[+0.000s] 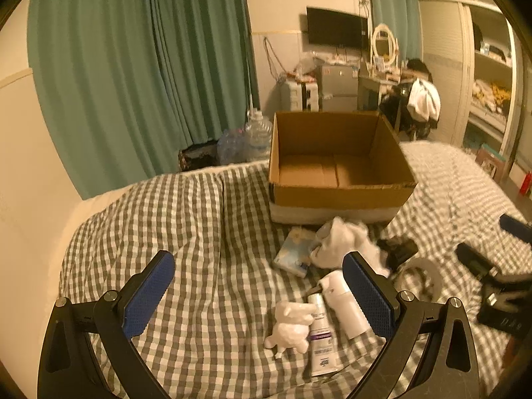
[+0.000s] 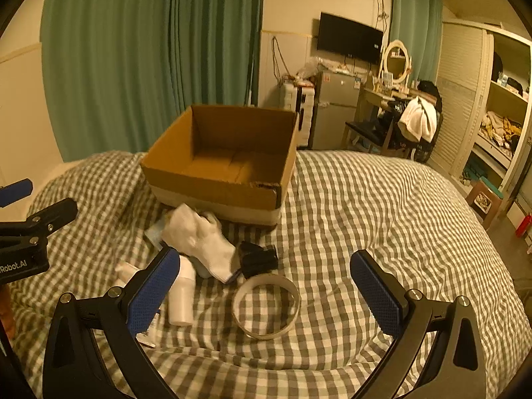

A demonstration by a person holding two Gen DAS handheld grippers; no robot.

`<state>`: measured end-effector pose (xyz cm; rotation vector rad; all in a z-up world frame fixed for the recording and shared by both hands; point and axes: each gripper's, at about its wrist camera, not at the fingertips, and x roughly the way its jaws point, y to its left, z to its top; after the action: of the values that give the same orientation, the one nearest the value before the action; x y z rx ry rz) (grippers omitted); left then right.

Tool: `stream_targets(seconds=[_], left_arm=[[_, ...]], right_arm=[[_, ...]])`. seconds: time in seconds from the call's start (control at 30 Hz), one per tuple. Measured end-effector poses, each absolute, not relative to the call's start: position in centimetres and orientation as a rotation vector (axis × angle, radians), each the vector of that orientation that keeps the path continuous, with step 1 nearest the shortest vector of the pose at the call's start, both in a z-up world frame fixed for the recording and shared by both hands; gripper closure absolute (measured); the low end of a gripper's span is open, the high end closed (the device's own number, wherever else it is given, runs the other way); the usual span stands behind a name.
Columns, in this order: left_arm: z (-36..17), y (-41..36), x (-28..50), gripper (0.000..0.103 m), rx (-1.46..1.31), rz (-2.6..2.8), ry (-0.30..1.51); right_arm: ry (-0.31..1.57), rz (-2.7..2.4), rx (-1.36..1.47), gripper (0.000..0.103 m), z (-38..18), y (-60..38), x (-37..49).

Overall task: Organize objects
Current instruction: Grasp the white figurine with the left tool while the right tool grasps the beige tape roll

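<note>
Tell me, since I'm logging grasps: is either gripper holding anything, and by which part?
Nothing is held. The left gripper and right gripper are both open over the checked bedspread.

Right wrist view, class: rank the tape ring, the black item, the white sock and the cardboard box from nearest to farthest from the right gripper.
1. Tape ring, just ahead of the right gripper.
2. Black item, beyond the ring.
3. White sock, left of the black item.
4. Cardboard box, farthest, open top.

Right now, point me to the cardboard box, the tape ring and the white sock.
cardboard box (image 2: 212, 184), right wrist view, on its near outer wall.
tape ring (image 2: 292, 291), right wrist view, on the right side of its band.
white sock (image 2: 202, 241), right wrist view, on the middle of the fabric.
</note>
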<state>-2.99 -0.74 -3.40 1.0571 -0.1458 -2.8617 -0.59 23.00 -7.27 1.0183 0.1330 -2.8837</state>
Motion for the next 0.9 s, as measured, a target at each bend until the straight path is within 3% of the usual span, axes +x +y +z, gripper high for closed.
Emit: stream_targets(seconds=[0.37, 0.63, 0.8, 0.9], left_arm=[[-10.3, -1.9, -6.8, 0.0, 1.372, -2.707, -0.262], [-14.8, -1.7, -7.7, 0.003, 1.57, -2.678, -0.205], [-16.2, -0.4, -8.1, 0.012, 1.644, -2.682, -0.237], [-16.9, 0.4, -8.4, 0.019, 1.697, -2.672, -0.265]], right_arm=[[0.133, -2.762, 1.351, 0.0, -12.6, 23.9, -4.6], [0.147, -2.682, 1.498, 0.0, -17.4, 23.1, -6.0], [0.125, -2.623, 1.594, 0.015, -19.6, 23.2, -6.9], [0.138, -2.602, 1.618, 0.018, -20.3, 23.0, -7.1]])
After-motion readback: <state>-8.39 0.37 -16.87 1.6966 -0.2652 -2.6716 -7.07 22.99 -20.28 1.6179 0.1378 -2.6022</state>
